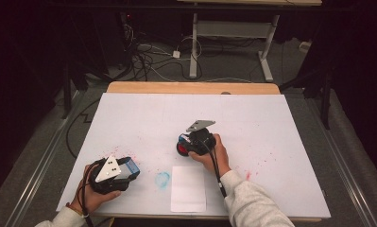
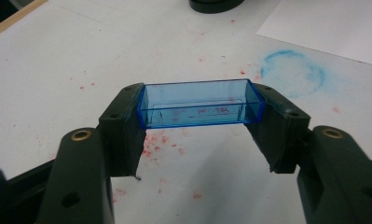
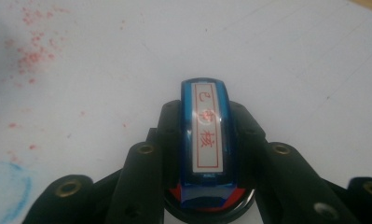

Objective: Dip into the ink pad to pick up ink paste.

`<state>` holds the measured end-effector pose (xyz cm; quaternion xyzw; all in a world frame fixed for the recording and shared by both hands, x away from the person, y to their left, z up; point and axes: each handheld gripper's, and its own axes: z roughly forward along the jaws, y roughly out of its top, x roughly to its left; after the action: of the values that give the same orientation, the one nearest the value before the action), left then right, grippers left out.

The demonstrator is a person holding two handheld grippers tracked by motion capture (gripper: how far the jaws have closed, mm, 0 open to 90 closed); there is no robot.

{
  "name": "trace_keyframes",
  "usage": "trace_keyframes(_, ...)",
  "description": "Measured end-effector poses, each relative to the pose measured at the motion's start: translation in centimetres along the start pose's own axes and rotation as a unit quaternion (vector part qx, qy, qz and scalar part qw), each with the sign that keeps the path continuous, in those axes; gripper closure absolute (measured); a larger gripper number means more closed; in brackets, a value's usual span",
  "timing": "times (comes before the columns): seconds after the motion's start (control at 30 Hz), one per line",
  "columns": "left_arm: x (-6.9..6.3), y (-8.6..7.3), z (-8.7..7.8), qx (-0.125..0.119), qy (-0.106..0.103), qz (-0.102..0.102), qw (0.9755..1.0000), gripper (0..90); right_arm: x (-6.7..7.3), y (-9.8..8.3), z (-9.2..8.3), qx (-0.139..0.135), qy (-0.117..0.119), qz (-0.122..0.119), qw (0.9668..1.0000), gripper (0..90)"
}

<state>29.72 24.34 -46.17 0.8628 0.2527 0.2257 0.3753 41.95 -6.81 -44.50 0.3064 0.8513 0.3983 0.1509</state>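
My left gripper (image 2: 200,112) is shut on a clear blue rectangular cap (image 2: 200,103), which it grips by the two short ends just above the white table cover. In the high view this gripper (image 1: 128,169) sits at the front left with the blue cap (image 1: 133,165) at its tip. My right gripper (image 3: 206,112) is shut on a blue stamp (image 3: 206,135) whose white label bears red characters. The stamp stands on a round red ink pad (image 3: 207,207) in a black case. From above, the right gripper (image 1: 186,142) and the ink pad (image 1: 181,149) are near the table's middle.
A blank white paper sheet (image 1: 188,188) lies at the front edge between the hands. A blue ring stain (image 1: 162,179) lies left of it, and red ink specks dot the white table cover (image 1: 271,123). Beyond the table, cables and a desk frame (image 1: 233,28) stand on the floor.
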Motion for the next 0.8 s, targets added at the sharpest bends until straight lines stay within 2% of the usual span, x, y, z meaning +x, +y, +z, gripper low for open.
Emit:
trace_keyframes(0.17,0.0,0.0,0.0,-0.001,0.0,0.002,1.0,39.1,0.2,2.0,-1.9,-0.023,-0.007,-0.014,0.9996,70.2)
trace_keyframes(0.4,0.0,0.0,-0.1,0.0,0.003,-0.001,1.0,39.1,0.6,3.5,-4.0,-0.035,-0.015,-0.029,0.9989,70.1)
trace_keyframes(0.63,0.0,0.1,0.0,0.004,0.003,0.0,1.0,39.1,0.5,4.3,-5.3,-0.045,-0.016,-0.028,0.9985,70.1)
trace_keyframes(0.8,0.0,0.1,0.1,0.002,0.008,0.004,1.0,39.1,0.3,4.3,-5.5,-0.041,-0.017,-0.026,0.9987,70.1)
